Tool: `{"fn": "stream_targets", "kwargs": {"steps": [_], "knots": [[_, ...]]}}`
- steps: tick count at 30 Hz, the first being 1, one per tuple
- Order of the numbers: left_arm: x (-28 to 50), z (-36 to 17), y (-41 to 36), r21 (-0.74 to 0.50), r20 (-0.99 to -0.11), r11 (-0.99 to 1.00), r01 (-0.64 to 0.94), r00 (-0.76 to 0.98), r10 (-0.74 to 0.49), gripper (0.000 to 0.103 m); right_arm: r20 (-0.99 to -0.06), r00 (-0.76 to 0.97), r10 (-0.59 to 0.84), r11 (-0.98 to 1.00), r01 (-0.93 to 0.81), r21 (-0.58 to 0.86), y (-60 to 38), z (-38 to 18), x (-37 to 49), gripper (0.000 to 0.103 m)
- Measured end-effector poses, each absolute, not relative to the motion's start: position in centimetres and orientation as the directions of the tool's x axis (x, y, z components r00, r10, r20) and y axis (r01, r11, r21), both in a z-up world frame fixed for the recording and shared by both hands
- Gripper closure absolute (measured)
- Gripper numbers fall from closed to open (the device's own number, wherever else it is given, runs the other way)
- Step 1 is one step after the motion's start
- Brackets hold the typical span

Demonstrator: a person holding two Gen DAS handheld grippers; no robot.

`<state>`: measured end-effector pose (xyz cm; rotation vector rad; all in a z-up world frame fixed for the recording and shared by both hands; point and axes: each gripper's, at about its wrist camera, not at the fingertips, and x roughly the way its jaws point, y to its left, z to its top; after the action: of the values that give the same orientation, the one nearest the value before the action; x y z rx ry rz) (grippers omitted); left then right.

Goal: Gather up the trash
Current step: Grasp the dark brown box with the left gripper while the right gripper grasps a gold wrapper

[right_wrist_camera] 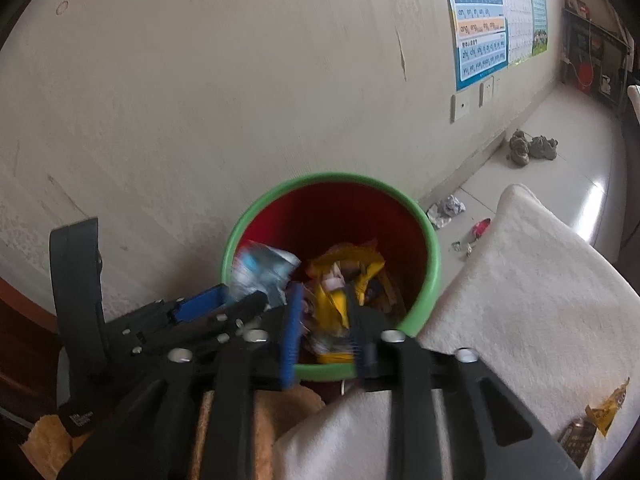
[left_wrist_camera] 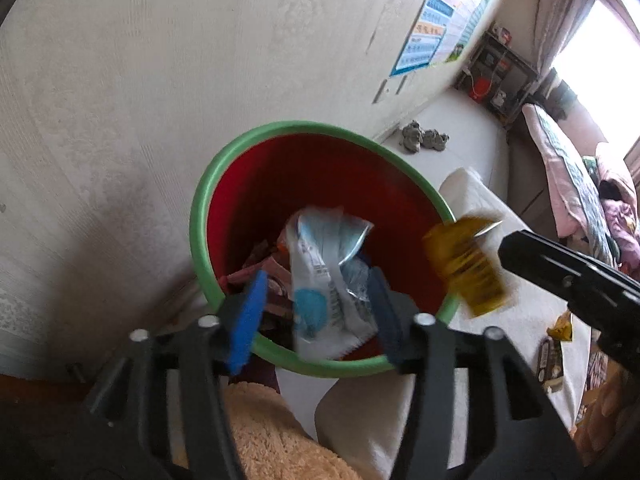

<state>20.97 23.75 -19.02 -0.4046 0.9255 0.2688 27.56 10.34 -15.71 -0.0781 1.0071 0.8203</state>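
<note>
Your left wrist view looks down into the red bin (left_wrist_camera: 320,184) with its green rim, standing against the wall (left_wrist_camera: 140,80). Your left hand-held gripper (left_wrist_camera: 320,308) sits over the near rim with its blue pads spread apart, and a white-and-blue wrapper (left_wrist_camera: 324,272) hangs between them over the opening; it is blurred, and you cannot tell whether either pad touches it. Only this view shows the yellow wrapper (left_wrist_camera: 466,268) from the side, at the tip of your right hand-held gripper near the bin's right rim, motion-blurred. It also shows a bed with pink bedding (left_wrist_camera: 576,200) far right.

Your right wrist view shows what the left one misses: crumpled paper (right_wrist_camera: 448,208) and a small red scrap (right_wrist_camera: 480,228) on the floor beyond the bin, and two wall sockets (right_wrist_camera: 472,100) under the poster (right_wrist_camera: 480,20). Here your right hand-held gripper (right_wrist_camera: 322,320) points down into the bin (right_wrist_camera: 332,208), and its pads close narrowly on the yellow wrapper (right_wrist_camera: 332,304), above other wrappers already inside. Your left hand-held gripper (right_wrist_camera: 208,312) enters from the left, just beside the right one, with the white-and-blue wrapper (right_wrist_camera: 260,272) at its tip.

Both views show a white towel (right_wrist_camera: 520,300) to the right of the bin, with a yellow packet (right_wrist_camera: 606,408) and a dark packet (right_wrist_camera: 576,440) lying on it, and a pair of shoes (right_wrist_camera: 532,146) by the wall.
</note>
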Motion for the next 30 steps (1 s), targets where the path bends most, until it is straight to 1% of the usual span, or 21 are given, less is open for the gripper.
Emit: {"fn": "stream_targets", "kwargs": {"steps": [1, 2, 4, 6, 8, 11, 14, 17, 19, 21, 22, 23, 25, 26, 27, 30], "knots": [[21.0, -19.1, 23.7, -0.221, -0.817, 0.892, -0.396, 0.575, 0.053, 0.047, -0.769, 0.271, 0.579, 0.705, -0.639, 0.306, 10.2, -15.6, 27.6, 0.061], [21.0, -19.2, 23.7, -0.222, -0.818, 0.890, -0.398, 0.574, 0.052, 0.044, -0.763, 0.271, 0.587, 0.705, -0.635, 0.316, 10.0, -15.6, 27.7, 0.051], [20.8, -19.4, 23.5, -0.227, -0.820, 0.888, -0.399, 0.571, 0.047, 0.044, -0.753, 0.281, 0.595, 0.715, -0.612, 0.337, 9.0, -15.6, 27.9, 0.045], [20.4, -19.7, 23.2, -0.225, -0.826, 0.890, -0.397, 0.562, 0.042, 0.044, -0.749, 0.295, 0.593, 0.735, -0.578, 0.354, 6.9, -15.9, 28.1, 0.045], [19.8, -20.0, 22.8, -0.220, -0.833, 0.894, -0.390, 0.553, 0.036, 0.044, -0.760, 0.328, 0.560, 0.777, -0.525, 0.346, 3.9, -16.5, 28.1, 0.043], [19.2, -20.4, 22.0, -0.210, -0.845, 0.901, -0.381, 0.533, 0.028, 0.044, -0.798, 0.401, 0.450, 0.874, -0.382, 0.301, -2.8, -18.0, 28.5, 0.043], [18.6, -20.3, 21.0, -0.219, -0.846, 0.899, -0.378, 0.532, 0.018, 0.044, -0.836, 0.475, 0.274, 0.959, -0.201, 0.200, -10.4, -19.4, 29.4, 0.043], [18.7, -20.2, 19.0, -0.220, -0.849, 0.912, -0.346, 0.528, -0.005, 0.044, -0.865, 0.469, 0.178, 0.983, -0.053, 0.174, -15.3, -20.6, 30.7, 0.043], [19.0, -20.2, 17.0, -0.217, -0.856, 0.927, -0.305, 0.516, -0.030, 0.044, -0.888, 0.429, 0.164, 0.981, 0.023, 0.192, -17.7, -21.9, 31.8, 0.042], [19.2, -20.0, 15.1, -0.215, -0.859, 0.940, -0.266, 0.509, -0.053, 0.044, -0.902, 0.384, 0.197, 0.970, 0.056, 0.236, -19.0, -23.4, 32.5, 0.042], [19.3, -19.8, 13.5, -0.209, -0.861, 0.950, -0.230, 0.504, -0.068, 0.044, -0.906, 0.357, 0.225, 0.964, 0.055, 0.261, -19.3, -24.3, 32.8, 0.046], [19.3, -19.6, 12.4, -0.206, -0.862, 0.958, -0.201, 0.500, -0.081, 0.044, -0.907, 0.332, 0.257, 0.955, 0.053, 0.290, -19.6, -25.0, 33.0, 0.061], [19.4, -19.3, 10.4, -0.203, -0.864, 0.968, -0.148, 0.492, -0.106, 0.044, -0.890, 0.341, 0.302, 0.939, 0.055, 0.339, -20.5, -25.0, 33.0, 0.069], [19.5, -19.1, 9.1, -0.201, -0.865, 0.973, -0.116, 0.487, -0.120, 0.044, -0.877, 0.365, 0.313, 0.933, 0.054, 0.356, -20.9, -24.4, 32.8, 0.080], [19.5, -19.0, 8.2, -0.201, -0.865, 0.975, -0.095, 0.484, -0.131, 0.044, -0.865, 0.382, 0.325, 0.928, 0.048, 0.370, -21.2, -23.7, 32.4, 0.081], [20.4, -19.0, 5.0, -0.207, -0.871, 0.978, -0.032, 0.462, -0.169, 0.044, -0.829, 0.441, 0.343, 0.924, 0.000, 0.383, -22.9, -21.4, 30.3, 0.081]]}}
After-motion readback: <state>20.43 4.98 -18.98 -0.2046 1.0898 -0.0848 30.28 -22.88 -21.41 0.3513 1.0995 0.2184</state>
